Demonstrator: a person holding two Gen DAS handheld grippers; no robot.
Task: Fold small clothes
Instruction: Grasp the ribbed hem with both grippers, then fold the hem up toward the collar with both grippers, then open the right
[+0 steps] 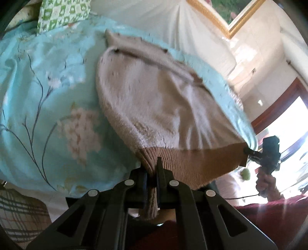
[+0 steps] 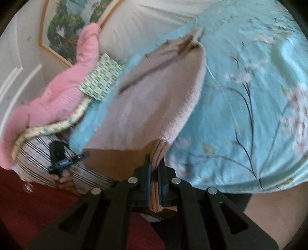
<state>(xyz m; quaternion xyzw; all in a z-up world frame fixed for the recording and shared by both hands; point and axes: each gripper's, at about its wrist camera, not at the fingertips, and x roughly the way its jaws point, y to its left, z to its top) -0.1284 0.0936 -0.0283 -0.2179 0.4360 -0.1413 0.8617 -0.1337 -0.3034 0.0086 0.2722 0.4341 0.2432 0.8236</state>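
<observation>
A beige fleece garment (image 1: 154, 100) with a brown ribbed hem (image 1: 192, 161) lies stretched over a light blue floral bedspread (image 1: 44, 96). My left gripper (image 1: 153, 169) is shut on one corner of the ribbed hem. My right gripper (image 2: 155, 165) is shut on the other hem corner (image 2: 157, 152); it also shows at the right of the left wrist view (image 1: 248, 151). The hem is pulled taut between the two. The garment (image 2: 146, 100) runs away toward the headboard side. The left gripper shows at the left of the right wrist view (image 2: 84, 154).
A green checked pillow (image 1: 61, 13) and white bedding (image 1: 163, 25) lie at the far end. A pink blanket (image 2: 63, 86), a striped cushion (image 2: 38, 161) and a framed picture (image 2: 73, 28) are to the left of the right wrist view. Dark red fabric (image 2: 28, 202) lies near.
</observation>
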